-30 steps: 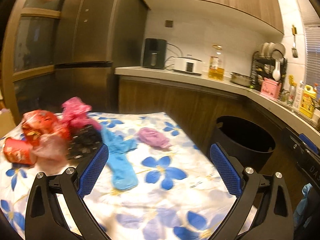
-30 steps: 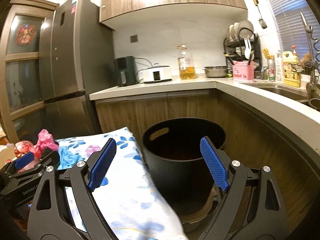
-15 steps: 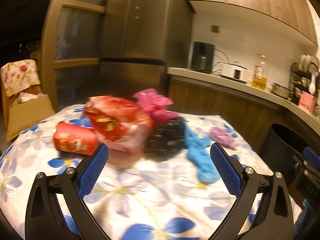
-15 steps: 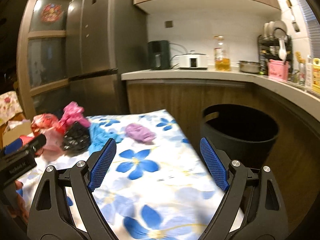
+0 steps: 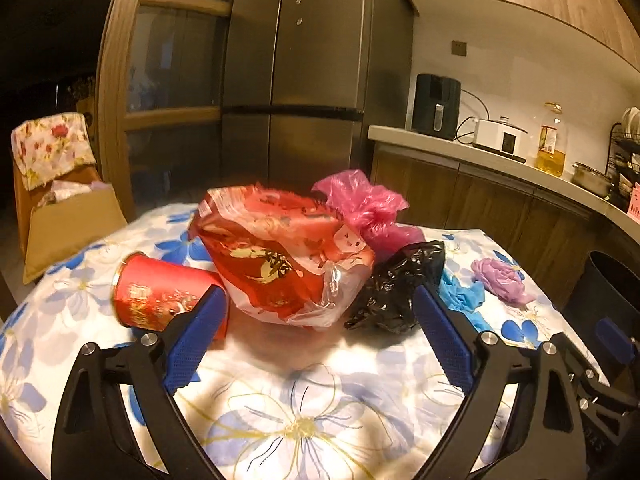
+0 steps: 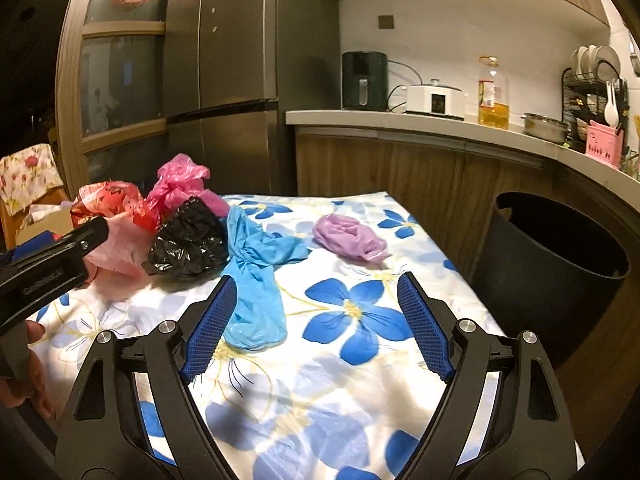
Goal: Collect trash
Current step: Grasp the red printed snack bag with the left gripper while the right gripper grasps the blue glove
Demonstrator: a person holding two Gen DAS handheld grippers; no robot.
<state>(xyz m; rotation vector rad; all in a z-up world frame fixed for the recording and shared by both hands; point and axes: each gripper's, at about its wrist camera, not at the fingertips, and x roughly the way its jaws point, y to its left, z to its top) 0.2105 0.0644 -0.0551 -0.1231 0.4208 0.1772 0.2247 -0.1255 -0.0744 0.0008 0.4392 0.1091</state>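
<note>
Here the left gripper (image 5: 316,332) hovers low over the flowered tablecloth (image 5: 304,420), its blue-padded jaws spread wide though they have just been closing a little, with nothing clamped between them. Seen from its camera, the big red printed bag (image 5: 280,256) sits straight ahead at twelve o'clock, just beyond the fingertips. The red can (image 5: 160,296) lies on its side at ten o'clock, right behind the left pad. The crumpled black bag (image 5: 400,288) is at one o'clock, touching the red bag, and the pink bag (image 5: 364,204) rises behind both. Further out toward two o'clock lie the blue glove (image 5: 464,300) and the purple wad (image 5: 502,280), apart from each other. The right gripper (image 6: 316,320) also has its jaws well apart, and they too have just been narrowing slightly, gripping nothing. In its view the blue glove's cuff end lies just beside the left pad at about eleven o'clock, whether touching it I cannot tell, while the purple wad rests at one o'clock, farther off. The dark trash bin (image 6: 556,264) stands on the floor at three o'clock, beside the table edge and below the counter (image 6: 420,124).
</note>
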